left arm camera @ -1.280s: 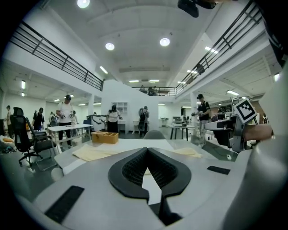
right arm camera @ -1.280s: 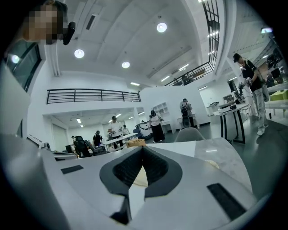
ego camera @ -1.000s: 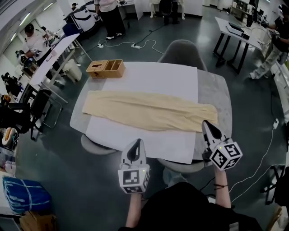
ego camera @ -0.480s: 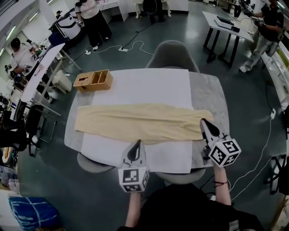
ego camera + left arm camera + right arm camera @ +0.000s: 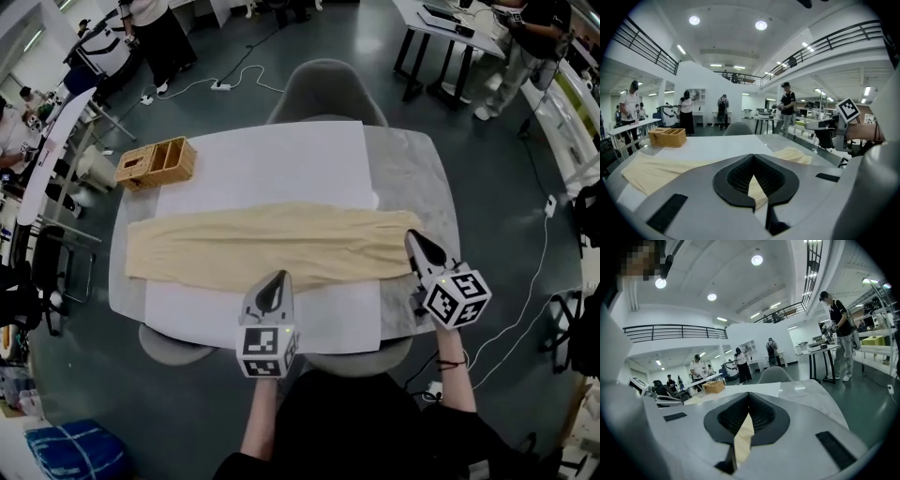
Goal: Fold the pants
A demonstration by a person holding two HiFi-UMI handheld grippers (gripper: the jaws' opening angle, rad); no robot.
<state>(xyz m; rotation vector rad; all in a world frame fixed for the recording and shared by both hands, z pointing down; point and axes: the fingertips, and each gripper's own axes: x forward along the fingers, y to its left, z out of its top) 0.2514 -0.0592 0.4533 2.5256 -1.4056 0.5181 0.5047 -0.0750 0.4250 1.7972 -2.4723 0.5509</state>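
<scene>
Table: grey, rounded corners, seen from steeply above; clock directions below are read from its middle, with 12 o'clock on the side away from the person.
White sheet: lies flat over most of the table and leaves the grey top bare along the 3 o'clock side.
Pants: beige, spread out flat and unfolded on the white sheet, running lengthwise from 9 o'clock to 3 o'clock. The 3 o'clock end reaches past the sheet onto bare table.
Left gripper: at about 6 o'clock, pointing toward 12. Its fingers are pressed together at the tips with nothing pinched between them. The tips sit over the near long edge of the pants; whether they touch the cloth cannot be told.
Right gripper: at about 4 o'clock, pointing toward 11. Its fingers are closed tip to tip and hold nothing. The tips are at the 3 o'clock end of the pants; contact cannot be told.
Gripper views: in each one, beige cloth shows through the small gap behind the closed tips.
Wicker box: on the table's 10 o'clock corner, open-topped with compartments, well apart from the pants.
Chair: grey, pushed in at 12 o'clock.
Surroundings: other tables and standing people around the room, and a white cable on the floor beyond 11 o'clock.
</scene>
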